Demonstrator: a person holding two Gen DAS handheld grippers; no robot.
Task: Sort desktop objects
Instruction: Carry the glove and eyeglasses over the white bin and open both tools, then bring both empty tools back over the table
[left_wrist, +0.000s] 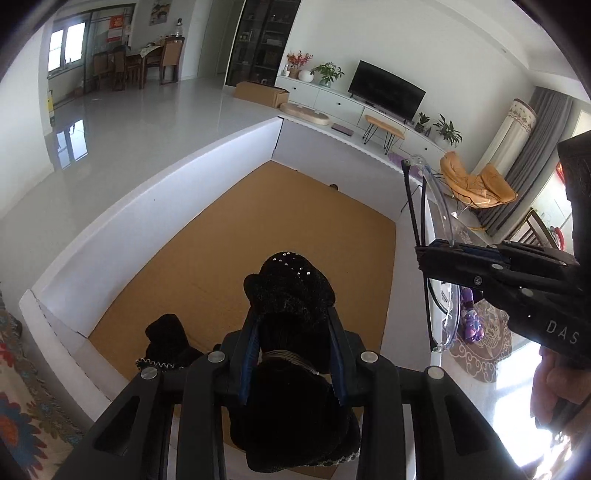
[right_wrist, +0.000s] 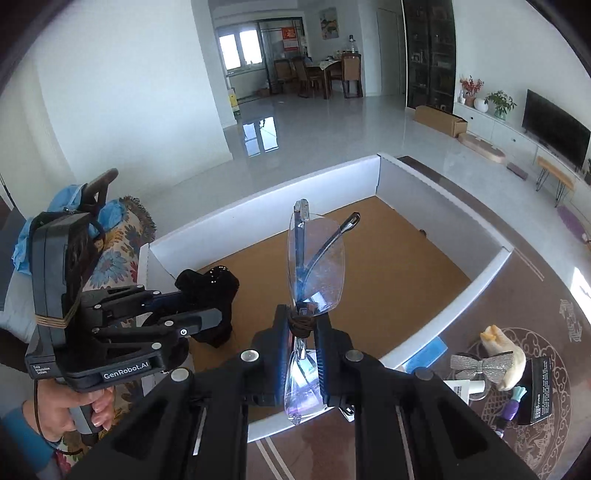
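Observation:
My left gripper (left_wrist: 293, 325) is shut on a black fuzzy hair accessory with sequins (left_wrist: 290, 288) and holds it above the brown floor of a white-walled box (left_wrist: 155, 206). It also shows in the right wrist view (right_wrist: 210, 291), with the left gripper (right_wrist: 207, 306) around it. My right gripper (right_wrist: 303, 325) is shut on a pair of rimless glasses (right_wrist: 317, 266) at their bridge, held upright over the box's near wall (right_wrist: 424, 332). The glasses (left_wrist: 439, 206) and the right gripper (left_wrist: 424, 254) show at the right in the left wrist view.
A second black fuzzy piece (left_wrist: 166, 332) lies in the box's near left corner. On the brown patterned table right of the box are a silver bow (right_wrist: 480, 363), a cream object (right_wrist: 506, 362), a black box (right_wrist: 541, 391) and a purple toy (right_wrist: 511, 406). A floral cloth (right_wrist: 114, 258) lies at left.

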